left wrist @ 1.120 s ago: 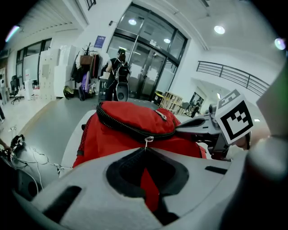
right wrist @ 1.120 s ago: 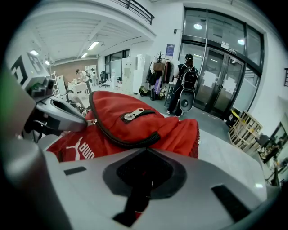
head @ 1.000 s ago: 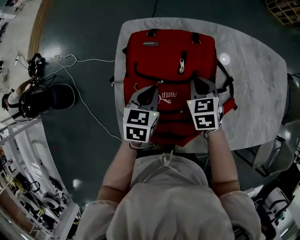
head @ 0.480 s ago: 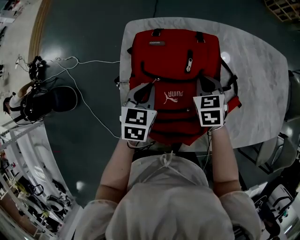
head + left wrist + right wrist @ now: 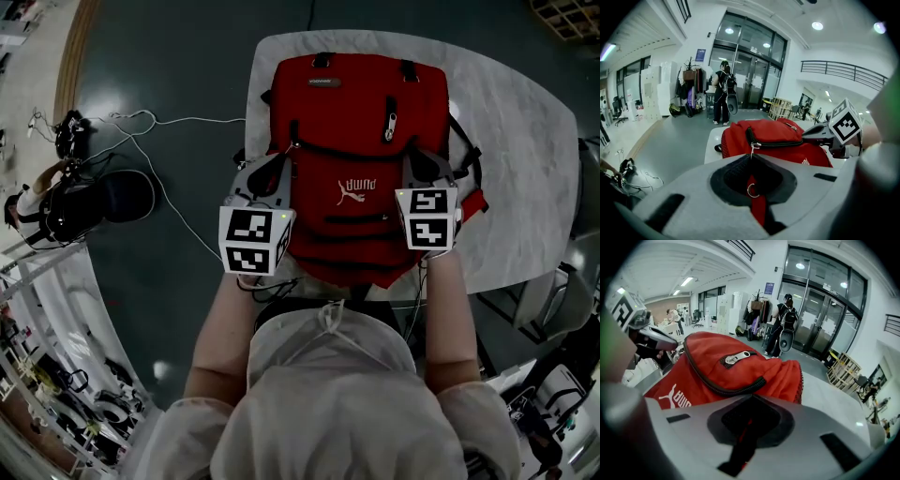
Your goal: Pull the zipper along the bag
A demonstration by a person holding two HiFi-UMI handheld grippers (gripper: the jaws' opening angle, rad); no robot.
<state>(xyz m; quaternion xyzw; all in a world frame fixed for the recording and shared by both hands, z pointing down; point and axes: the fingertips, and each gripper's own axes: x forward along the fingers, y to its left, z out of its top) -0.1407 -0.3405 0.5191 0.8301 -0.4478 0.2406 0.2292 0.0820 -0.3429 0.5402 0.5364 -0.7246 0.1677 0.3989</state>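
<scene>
Red bag (image 5: 361, 112) lies flat on the pale table (image 5: 511, 141), top end away from the person, white logo (image 5: 357, 188) on its front. The left gripper (image 5: 278, 165) is at the bag's left edge, level with the long black zipper (image 5: 347, 153) that curves across the front. In the left gripper view the jaws are pressed together, with the zipper pull (image 5: 751, 189) pinched between them: a red tab with a small metal ring, trailing from the slider (image 5: 751, 146) at the left end of the zipper.

Over at the bag's right edge, the right gripper (image 5: 421, 163) sits level with the left one. Its jaws are clamped too, with a dark strap (image 5: 740, 439) showing a little red caught between them. The two grippers flank the bag, well apart, with the logo between them.

Above the long zipper, a silver pocket pull (image 5: 390, 123) lies on the upper front panel. A white cable (image 5: 159, 192) runs across the dark floor left of the bag.
</scene>
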